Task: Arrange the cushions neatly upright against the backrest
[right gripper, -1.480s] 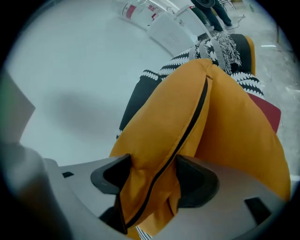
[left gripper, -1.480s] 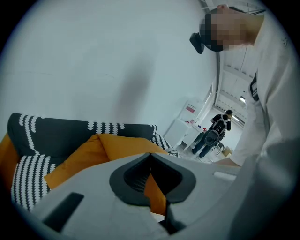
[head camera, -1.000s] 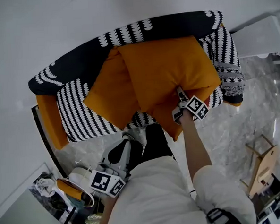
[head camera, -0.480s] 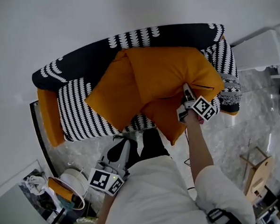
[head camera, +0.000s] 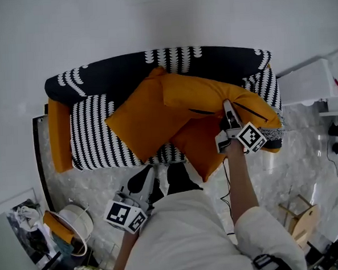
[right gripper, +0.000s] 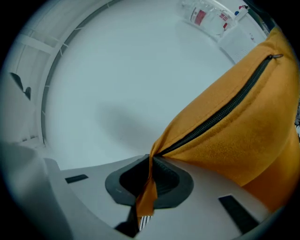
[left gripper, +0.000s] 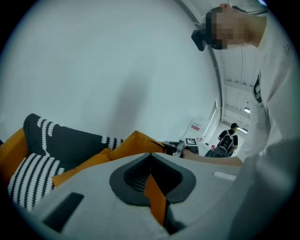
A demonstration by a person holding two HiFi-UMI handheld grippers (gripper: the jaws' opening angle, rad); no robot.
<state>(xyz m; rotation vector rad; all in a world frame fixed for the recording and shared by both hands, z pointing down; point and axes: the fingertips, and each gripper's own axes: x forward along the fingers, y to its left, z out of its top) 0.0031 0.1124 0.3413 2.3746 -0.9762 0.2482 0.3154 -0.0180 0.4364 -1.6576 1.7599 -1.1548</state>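
A black-and-white patterned sofa [head camera: 97, 84] holds three orange cushions in a heap. My right gripper [head camera: 227, 108] is raised over the sofa's right half. It is shut on the corner of the top cushion [head camera: 212, 94], at the end of the zipper [right gripper: 220, 112]. The jaws have just been closing, and the orange fabric is pinched between them [right gripper: 151, 159]. A second cushion [head camera: 142, 122] leans at the left of the heap, and a third [head camera: 201, 144] hangs over the seat's front edge. My left gripper [head camera: 148, 174] is shut and holds nothing, low by the person's leg, short of the sofa.
An orange pad [head camera: 59, 132] lies along the sofa's left arm. A white cabinet [head camera: 311, 83] stands right of the sofa and a wooden stand [head camera: 303, 220] near the front right. A round white basket [head camera: 71, 220] sits on the marble floor at the left. A person [left gripper: 229, 138] stands far off.
My right gripper has risen with the top cushion's corner, so that cushion now tips up and shows its zipper edge. The left gripper has crept up and towards the sofa.
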